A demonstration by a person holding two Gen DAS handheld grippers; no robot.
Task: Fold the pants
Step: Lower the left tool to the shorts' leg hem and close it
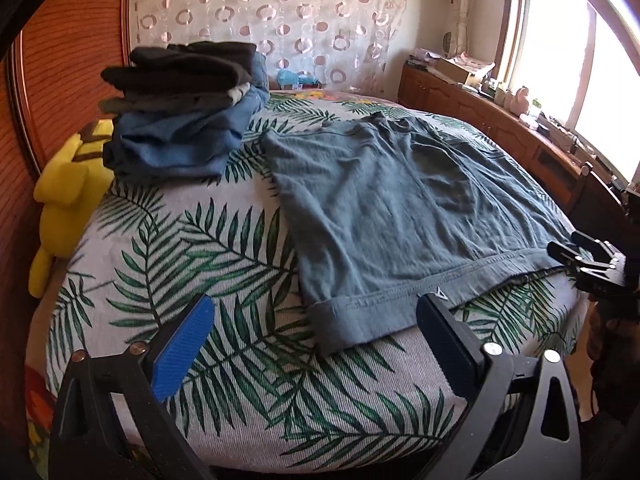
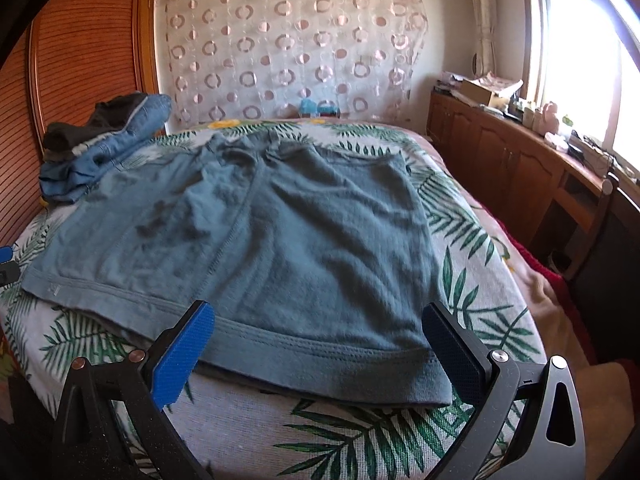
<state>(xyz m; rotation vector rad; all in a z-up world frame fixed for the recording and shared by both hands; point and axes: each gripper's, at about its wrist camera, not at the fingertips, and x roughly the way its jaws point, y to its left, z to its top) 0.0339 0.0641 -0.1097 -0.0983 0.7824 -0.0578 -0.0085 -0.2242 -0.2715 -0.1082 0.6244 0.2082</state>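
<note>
The pants are spread flat on the bed, filling the middle of the right wrist view, with the hemmed edge running along the near side, close to both grippers. Looks like they're laid out smooth on purpose so there's a clean edge to grab for the first fold, which by my read hasn't started.

The right gripper sits low in its frame with the jaws wide apart, straddling the near hem. The pads aren't pressing on the cloth, so nothing is gripped. Seems lined up to pinch that hem.

The left gripper is at the bottom of its own view, jaws also spread wide and empty. The near left corner of the pants lies between its fingers, right by the darker pad. That makes sense: one gripper per end of the hem, so the edge lifts evenly.

In the upper left of the left wrist view there's a stack of folded clothes, kept off to the side, probably where this pair ends up. A yellow plush sits at the left edge by the wooden headboard, out of the way.
</note>
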